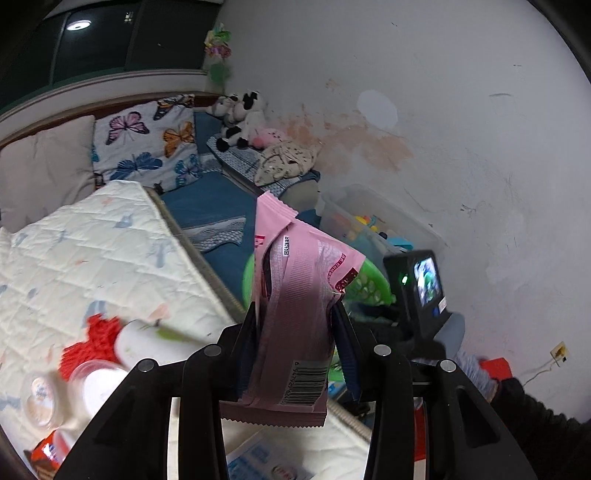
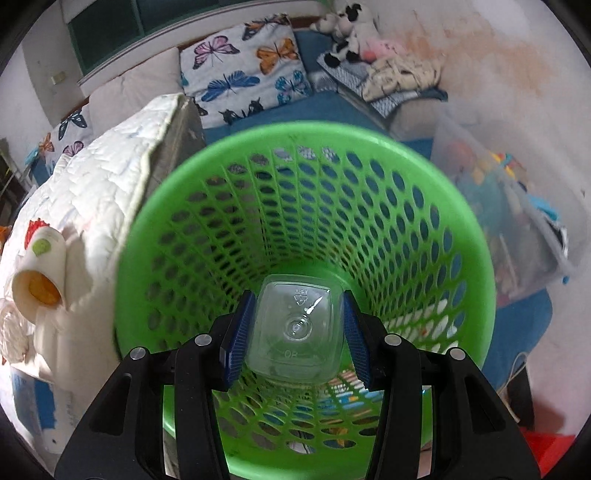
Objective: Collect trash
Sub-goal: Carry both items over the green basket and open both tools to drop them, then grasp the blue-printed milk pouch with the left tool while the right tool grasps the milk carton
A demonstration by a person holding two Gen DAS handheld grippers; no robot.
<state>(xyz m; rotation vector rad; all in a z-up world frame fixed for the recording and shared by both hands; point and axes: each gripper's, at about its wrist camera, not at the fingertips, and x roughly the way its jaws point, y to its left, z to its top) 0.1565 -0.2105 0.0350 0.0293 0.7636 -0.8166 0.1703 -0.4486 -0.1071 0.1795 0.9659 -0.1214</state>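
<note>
My left gripper (image 1: 293, 314) is shut on a pink wrapper (image 1: 295, 295) that stands up between its fingers, above the edge of the bed. Beyond it a green mesh basket (image 1: 369, 284) shows partly, with my right gripper's camera unit (image 1: 421, 284) over it. In the right wrist view my right gripper (image 2: 297, 317) is shut on a clear plastic bottle (image 2: 295, 328), seen bottom-first, held over the mouth of the green basket (image 2: 258, 155). The basket is tilted toward the camera beside the bed.
A white quilted mattress (image 1: 92, 251) carries a white cup (image 2: 40, 269), a red fluffy thing (image 1: 92, 343), small jars (image 1: 40, 398) and packets. A clear storage box (image 1: 369, 221) of toys stands by the stained wall. Butterfly pillows (image 2: 247, 66) and plush toys (image 2: 347, 33) lie behind.
</note>
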